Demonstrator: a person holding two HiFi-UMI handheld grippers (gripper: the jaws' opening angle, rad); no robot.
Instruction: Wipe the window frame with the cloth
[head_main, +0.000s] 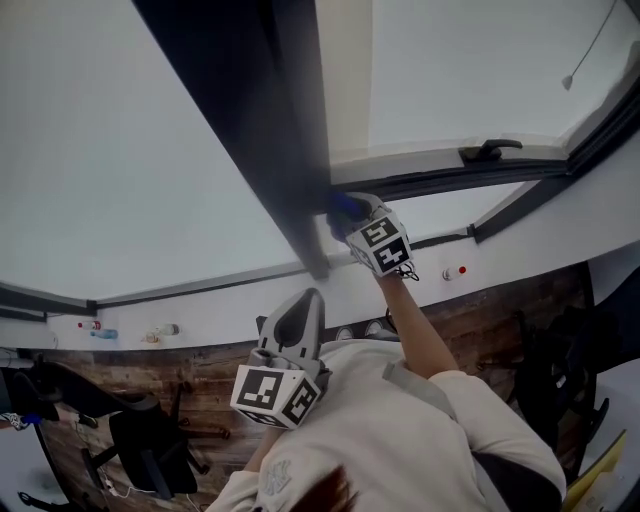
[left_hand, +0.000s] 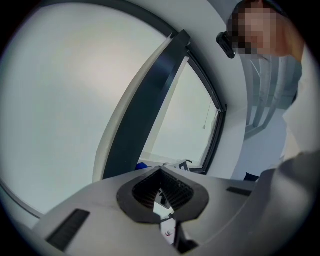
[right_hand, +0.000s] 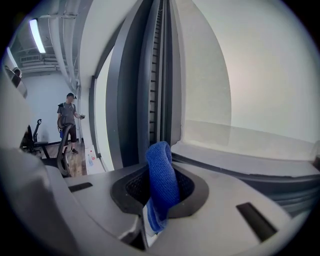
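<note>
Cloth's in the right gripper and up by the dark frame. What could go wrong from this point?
1. The blue cloth is pinched as a narrow fold in the right gripper. Dragging it along the window frame could pull it loose.
2. Little cloth shows past the fingers, so hard plastic may rub the frame instead of fabric.
3. The left gripper, shut and empty, hangs low by the chest and probably could not catch a dropped cloth.

Dark wooden plank floor (head_main: 215, 385) below the white wall. On it, at the left, a black office chair (head_main: 150, 448). At the foot of the wall, far left, a small bottle (head_main: 104, 334) and, just beside, another small item (head_main: 166, 329), not clear enough to tell.
</note>
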